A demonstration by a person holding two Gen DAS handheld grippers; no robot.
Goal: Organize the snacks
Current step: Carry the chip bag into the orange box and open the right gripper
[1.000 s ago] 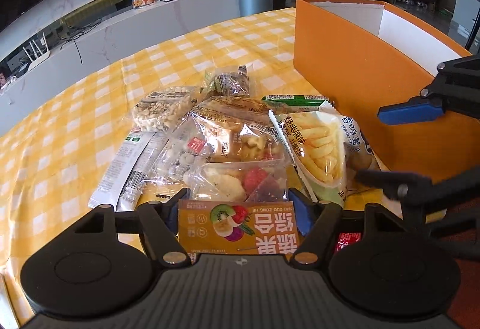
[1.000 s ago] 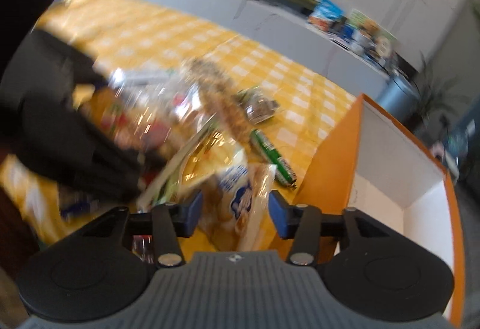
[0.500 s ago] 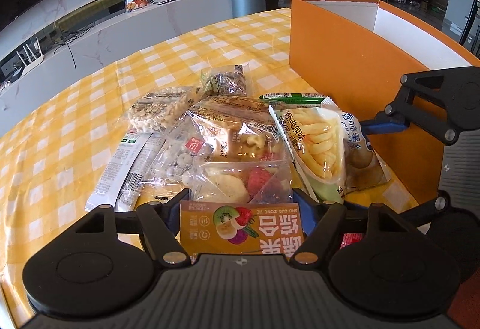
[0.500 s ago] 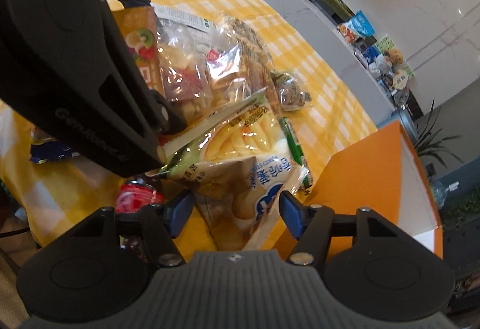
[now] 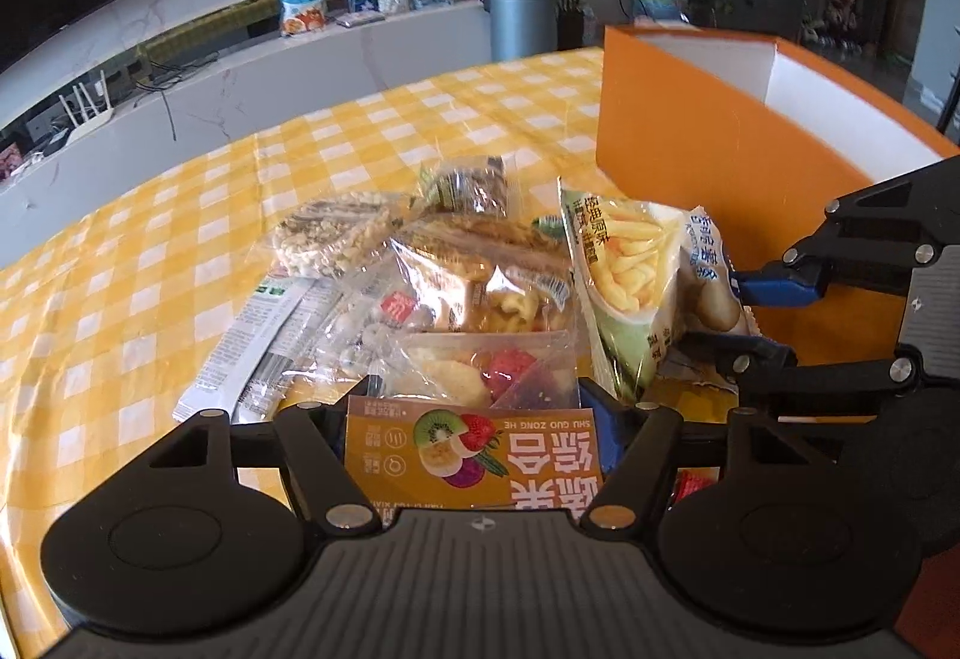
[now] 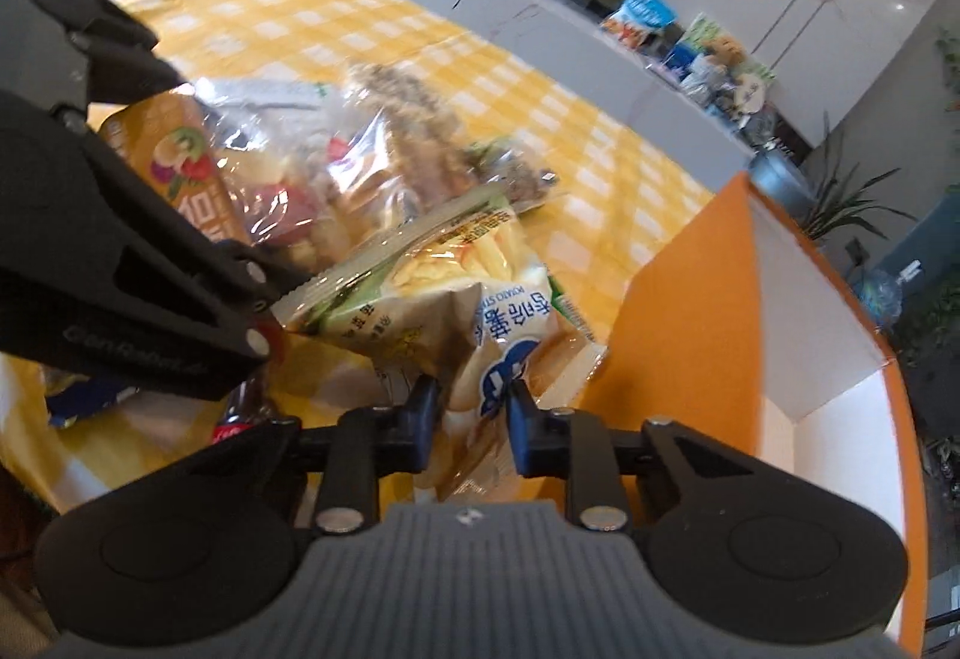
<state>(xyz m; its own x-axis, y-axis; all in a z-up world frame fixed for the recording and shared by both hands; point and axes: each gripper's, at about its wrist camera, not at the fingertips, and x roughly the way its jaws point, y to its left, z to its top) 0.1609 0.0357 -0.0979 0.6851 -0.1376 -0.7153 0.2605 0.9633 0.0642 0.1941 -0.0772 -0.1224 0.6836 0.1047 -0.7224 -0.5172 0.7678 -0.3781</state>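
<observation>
A heap of snack bags lies on the yellow checked tablecloth (image 5: 150, 251). My left gripper (image 5: 480, 413) has its jaws closing, and the pads press both side edges of the orange mixed-fruit bag (image 5: 474, 449). My right gripper (image 6: 474, 413) is closing too. It pinches the near end of the white and blue potato-stick bag (image 6: 510, 323), which stands tilted up beside the orange box (image 6: 678, 311). From the left wrist view the right gripper (image 5: 741, 320) reaches in from the right onto that potato-stick bag (image 5: 636, 263).
The tall orange box (image 5: 690, 131) with white inside stands open at the right. In the heap are a puffed-grain bag (image 5: 324, 239), a nut bar pack (image 5: 474, 185), a pastry bag (image 5: 498, 275) and white sachets (image 5: 252, 347). A red can (image 6: 240, 419) lies near the table edge.
The right gripper's jaws have closed on the potato-stick bag, and that bag now stands more upright. The left gripper has stayed around the fruit bag, its jaws widening briefly and then narrowing.
</observation>
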